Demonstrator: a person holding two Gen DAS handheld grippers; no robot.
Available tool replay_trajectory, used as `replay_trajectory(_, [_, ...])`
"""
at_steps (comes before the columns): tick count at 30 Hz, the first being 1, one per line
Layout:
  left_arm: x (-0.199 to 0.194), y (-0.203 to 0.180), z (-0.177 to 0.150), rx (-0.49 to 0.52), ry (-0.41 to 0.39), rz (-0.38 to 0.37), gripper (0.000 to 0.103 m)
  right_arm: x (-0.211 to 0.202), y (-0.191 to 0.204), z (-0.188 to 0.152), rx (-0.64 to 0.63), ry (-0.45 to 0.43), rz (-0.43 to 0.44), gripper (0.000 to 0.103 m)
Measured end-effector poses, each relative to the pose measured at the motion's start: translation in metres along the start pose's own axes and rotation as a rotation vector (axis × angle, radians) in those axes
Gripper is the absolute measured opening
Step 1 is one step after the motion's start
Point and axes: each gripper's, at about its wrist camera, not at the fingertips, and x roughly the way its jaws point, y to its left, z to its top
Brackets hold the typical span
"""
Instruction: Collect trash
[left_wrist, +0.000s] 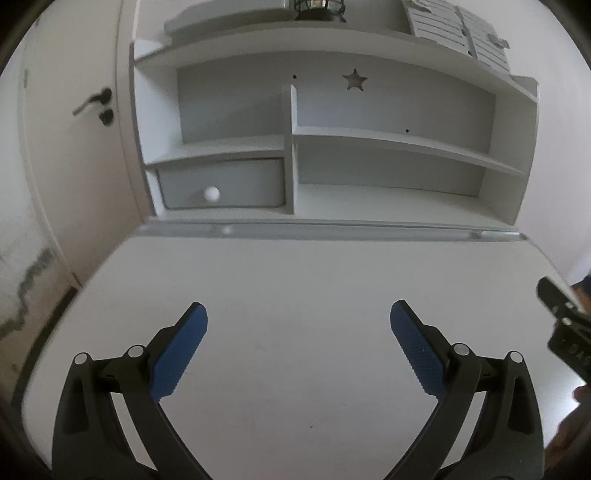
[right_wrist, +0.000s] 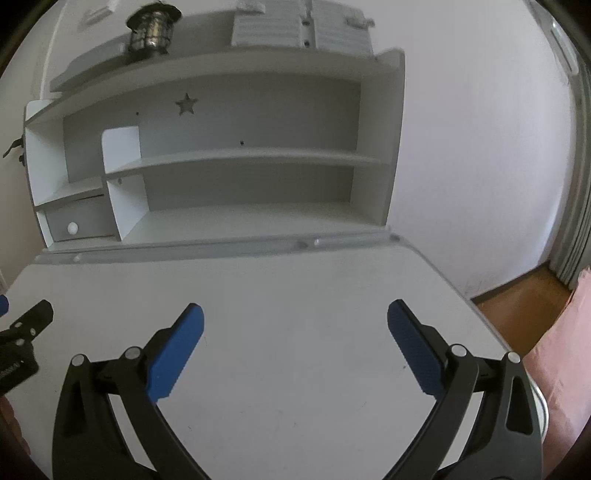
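Though both tools hang spread wide over the desk, the left tool and right tool hold nothing, and no trash shows anywhere before the shelf unit, so neither hand is nearer.

A shelf unit stands at the worktop's 12 o'clock edge, a drawer in its lower 9 o'clock compartment, a lantern on top.
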Motion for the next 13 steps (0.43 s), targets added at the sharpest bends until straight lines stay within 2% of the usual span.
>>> replay_trajectory(4, [0.014,0.002,0.001,-0.033,0.063,-0.057,0.096,0.013,-0.002,0.000,0.023,0.075,0.019,0.096])
replay_trajectory(7, [0.028,-0.004,0.001,0.008,0.122,-0.031,0.096,0.025,-0.001,0.000,0.030,0.133,0.041,0.096])
replay_trajectory(9, [0.038,-0.005,0.001,-0.001,0.171,-0.041,0.096,0.032,-0.002,-0.001,0.045,0.168,0.064,0.096])
replay_trajectory(13, [0.051,-0.008,0.000,0.023,0.226,-0.042,0.096,0.037,0.005,-0.001,0.013,0.191,0.065,0.096])
